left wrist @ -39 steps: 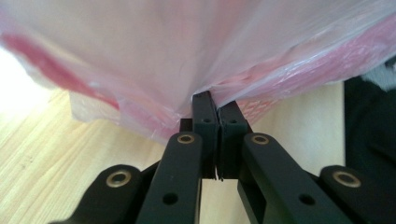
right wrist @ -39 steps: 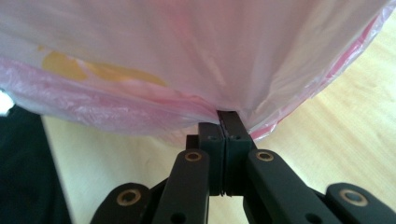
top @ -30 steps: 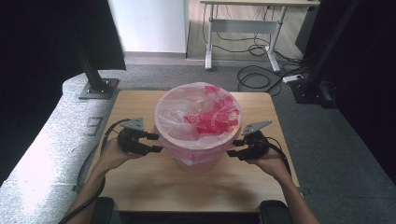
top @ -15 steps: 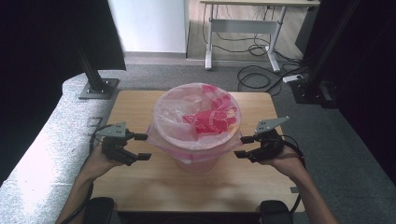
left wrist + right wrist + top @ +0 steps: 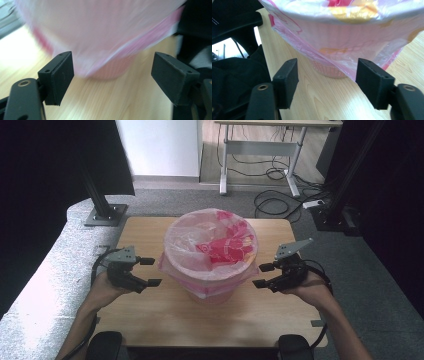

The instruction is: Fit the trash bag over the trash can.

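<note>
A pink mesh waste basket [image 5: 211,293] stands in the middle of the wooden table [image 5: 200,327], lined with a thin pink printed plastic bag [image 5: 210,245] folded over its rim. My left gripper [image 5: 151,271] hovers just left of the basket, apart from it. Its jaws have just been opening and stand open with nothing gripped [image 5: 113,75]. My right gripper [image 5: 262,275] hangs just right of the basket, also open. Its jaws have just been closing a little, and the bag's loose skirt [image 5: 342,62] hangs beyond the pads, untouched [image 5: 328,80].
A grey padded ledge [image 5: 45,285] runs along the table's left side. A black stand base [image 5: 102,215] sits behind it. Cables [image 5: 272,202] and a desk frame [image 5: 260,165] lie on the floor at the back. Bare wood stretches in front of the basket.
Both grippers have pulled outward, away from the basket's sides. The right one has also risen. The left jaws stand wider than a second ago.
</note>
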`<state>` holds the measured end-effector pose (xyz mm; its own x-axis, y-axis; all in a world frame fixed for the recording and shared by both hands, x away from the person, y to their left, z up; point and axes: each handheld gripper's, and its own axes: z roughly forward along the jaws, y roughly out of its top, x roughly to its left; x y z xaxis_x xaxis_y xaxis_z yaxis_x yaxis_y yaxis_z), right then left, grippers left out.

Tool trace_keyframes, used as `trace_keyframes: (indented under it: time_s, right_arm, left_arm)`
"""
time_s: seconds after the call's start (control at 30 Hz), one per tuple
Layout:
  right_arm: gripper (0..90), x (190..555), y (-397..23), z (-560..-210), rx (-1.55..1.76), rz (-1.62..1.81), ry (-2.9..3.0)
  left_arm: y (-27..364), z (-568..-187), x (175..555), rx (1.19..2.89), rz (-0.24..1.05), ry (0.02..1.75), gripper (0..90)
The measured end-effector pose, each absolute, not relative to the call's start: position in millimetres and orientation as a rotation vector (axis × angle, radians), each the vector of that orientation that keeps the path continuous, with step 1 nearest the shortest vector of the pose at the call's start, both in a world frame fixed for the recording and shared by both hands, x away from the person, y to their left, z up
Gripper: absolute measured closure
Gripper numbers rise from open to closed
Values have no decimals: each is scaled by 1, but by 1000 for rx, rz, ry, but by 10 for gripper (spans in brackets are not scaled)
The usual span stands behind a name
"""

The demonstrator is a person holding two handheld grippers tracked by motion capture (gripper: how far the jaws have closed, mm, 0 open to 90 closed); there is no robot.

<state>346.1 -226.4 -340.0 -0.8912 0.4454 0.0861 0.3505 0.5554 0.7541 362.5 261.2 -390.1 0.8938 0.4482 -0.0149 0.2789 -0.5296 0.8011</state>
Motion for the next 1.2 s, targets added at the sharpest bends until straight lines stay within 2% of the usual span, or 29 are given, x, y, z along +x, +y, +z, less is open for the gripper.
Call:
trace_keyframes:
  time_s: [0.17,0.27,0.4,0.47,0.57,0.63,0.7,0.93,1.2]
  right_arm:
    - [549,346,-227,-319,682,1254,2663]
    - [611,349,-222,-307,684,1258,2663]
    - [631,358,-205,-295,680,1246,2667]
    - [627,364,-194,-291,660,1244,2673]
    - [566,376,-175,-286,654,1236,2690]
    - [472,384,-161,-283,681,1223,2672]
    - [472,393,-148,-281,661,1210,2665]
    - [374,417,-99,-281,605,1180,2681]
    - [400,438,-43,-295,503,1152,2698]
  left_arm:
    - [267,-427,369,2180,262,632,183]
    - [270,-452,373,2185,283,695,184]
    - [273,-484,376,2178,270,781,187]
    - [274,-501,377,2185,251,810,187]
    - [274,-523,378,2178,233,850,186]
    - [273,-533,379,2210,232,869,186]
    - [270,-537,379,2247,260,867,182]
    - [266,-544,379,2269,286,828,140]
    - [264,-547,378,2280,304,800,105]
